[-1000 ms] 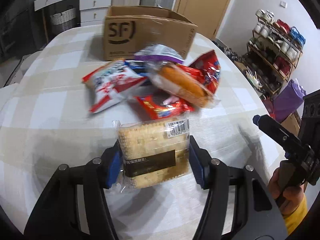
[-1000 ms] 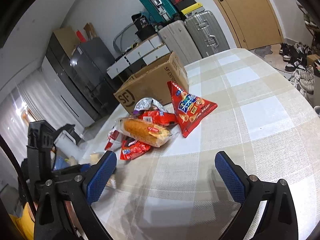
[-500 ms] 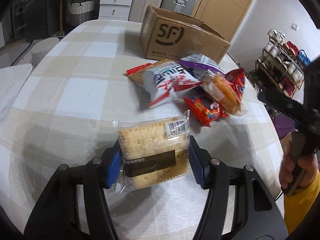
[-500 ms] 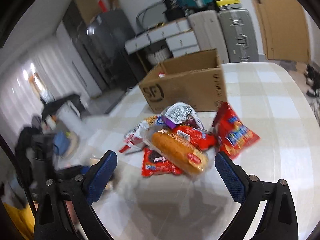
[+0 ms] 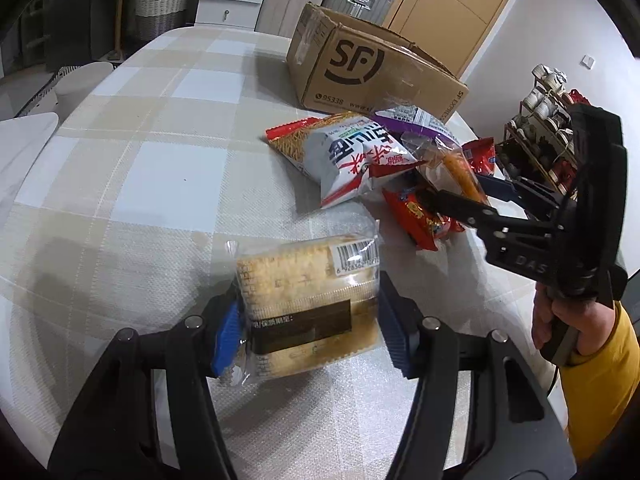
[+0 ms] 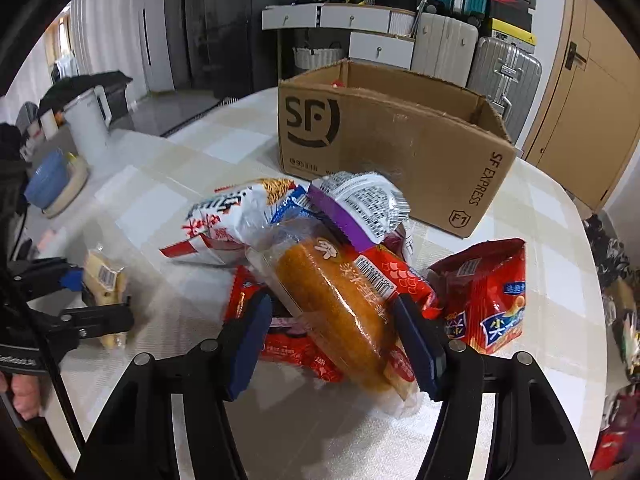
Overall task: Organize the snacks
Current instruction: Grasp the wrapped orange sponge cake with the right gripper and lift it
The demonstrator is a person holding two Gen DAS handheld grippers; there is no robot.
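My left gripper is shut on a clear-wrapped cracker sandwich pack above the checked table. My right gripper has its jaws around an orange bread roll in clear wrap on the snack pile; the blue pads sit close to both sides of it, and contact is unclear. The pile holds a white and red noodle bag, a purple and white pack, red packets and a red chip bag. An open SF cardboard box stands behind the pile.
The right gripper and its hand show at the right of the left wrist view. The left gripper shows at the left of the right wrist view. A shoe rack stands beyond the table's right edge; stools, drawers and suitcases lie behind.
My right gripper has swung to face the pile, moved in and narrowed its jaws around the bread roll. My left gripper still holds the cracker pack and has turned left.
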